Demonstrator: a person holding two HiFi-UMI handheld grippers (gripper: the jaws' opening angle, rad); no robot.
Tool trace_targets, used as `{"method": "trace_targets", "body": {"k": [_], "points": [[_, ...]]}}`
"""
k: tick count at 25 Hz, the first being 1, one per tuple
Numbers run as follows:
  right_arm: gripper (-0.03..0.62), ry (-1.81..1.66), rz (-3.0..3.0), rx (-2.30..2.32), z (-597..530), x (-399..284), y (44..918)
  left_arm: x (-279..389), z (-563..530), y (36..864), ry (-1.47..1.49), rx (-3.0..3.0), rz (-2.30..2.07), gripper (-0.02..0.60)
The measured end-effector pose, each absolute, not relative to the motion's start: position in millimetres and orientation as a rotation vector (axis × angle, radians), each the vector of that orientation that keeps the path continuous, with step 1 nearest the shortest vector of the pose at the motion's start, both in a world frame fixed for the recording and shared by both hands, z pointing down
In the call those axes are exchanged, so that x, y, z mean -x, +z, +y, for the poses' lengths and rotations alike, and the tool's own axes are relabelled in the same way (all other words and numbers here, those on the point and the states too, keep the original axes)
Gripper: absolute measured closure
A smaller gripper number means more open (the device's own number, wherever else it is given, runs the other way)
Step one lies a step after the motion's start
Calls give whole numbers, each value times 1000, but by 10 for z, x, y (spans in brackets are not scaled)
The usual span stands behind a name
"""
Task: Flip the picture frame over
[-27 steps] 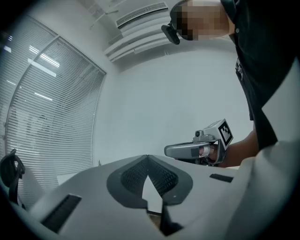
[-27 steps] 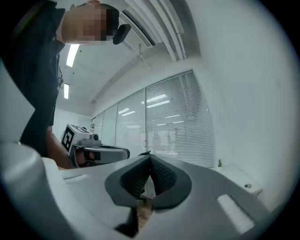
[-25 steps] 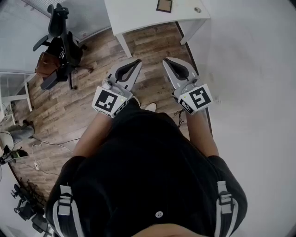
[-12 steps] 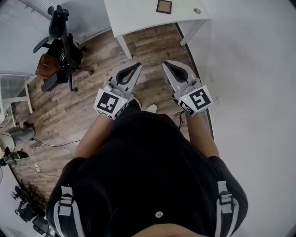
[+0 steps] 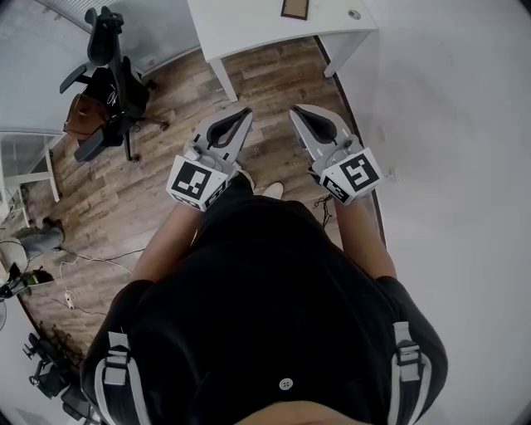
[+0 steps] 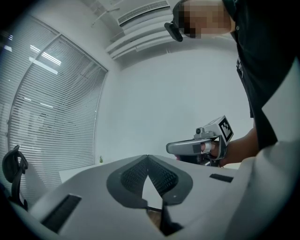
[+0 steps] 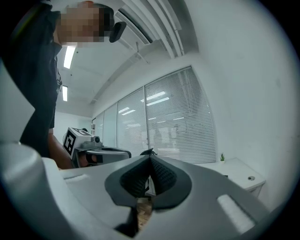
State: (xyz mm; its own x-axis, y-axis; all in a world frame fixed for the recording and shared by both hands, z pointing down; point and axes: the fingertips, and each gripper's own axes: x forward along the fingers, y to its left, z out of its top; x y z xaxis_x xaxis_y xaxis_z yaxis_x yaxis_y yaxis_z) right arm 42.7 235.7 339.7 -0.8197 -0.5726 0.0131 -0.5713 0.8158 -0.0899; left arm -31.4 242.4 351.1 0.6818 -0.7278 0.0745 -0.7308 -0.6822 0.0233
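Person is standing back from the surface [image 5: 249, 29], holding the left gripper [image 5: 246, 111] and right gripper [image 5: 296, 111] level at the waist. Both are closed tight and empty, probably just readying. The picture frame [image 5: 294, 8] is lying on the surface ahead, well apart, untouched. Since a second ago the grippers are hardly shifting, and the frame is sitting closer to the view's top edge.

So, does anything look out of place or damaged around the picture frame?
Nothing stands out. The picture frame lies flat on the white table, apart from a small round object. Only loose cables trail across the wooden floor.
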Motion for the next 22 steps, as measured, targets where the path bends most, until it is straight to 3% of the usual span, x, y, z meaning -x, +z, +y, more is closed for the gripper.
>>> {"method": "trace_targets", "body": {"k": [14,22], "points": [[581,-130,2960,1055,2308,-585,3361,204,2389,3438,104,-2849,-1173,574],[517,-162,2949,1109,2118,-606,3423,189,2180,3457,116,-2864,-1135,574]]}}
